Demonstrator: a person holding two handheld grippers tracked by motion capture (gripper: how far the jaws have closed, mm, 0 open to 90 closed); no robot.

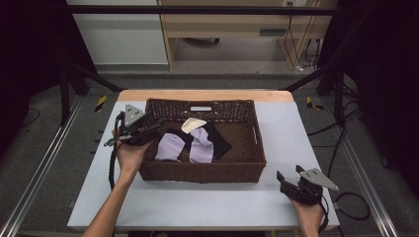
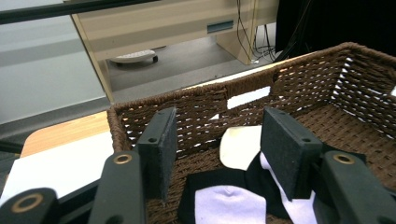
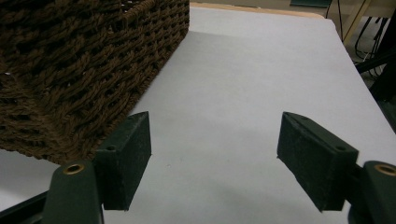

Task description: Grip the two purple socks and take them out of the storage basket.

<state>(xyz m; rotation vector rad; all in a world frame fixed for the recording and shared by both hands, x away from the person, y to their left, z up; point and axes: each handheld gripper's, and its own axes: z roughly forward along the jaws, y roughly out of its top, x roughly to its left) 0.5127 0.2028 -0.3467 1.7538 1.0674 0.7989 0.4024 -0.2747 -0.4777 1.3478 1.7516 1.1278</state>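
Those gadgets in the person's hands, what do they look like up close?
Each is a black handheld tool. The left gripper and the right gripper both carry a grey three-cornered plate on top and trail a black cable. Each has two flat, rectangular black jaws with matte pads, joined to the arms by brass-coloured rivets. The person's forearms are bare, with no sleeves showing.

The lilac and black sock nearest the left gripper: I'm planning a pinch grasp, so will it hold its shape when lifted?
Probably not. The lilac and black sock lies flat and creased in the wicker basket, so it looks like soft cloth that would droop from the left gripper. It seems light. It overlaps its neighbour sock, which may drag along.
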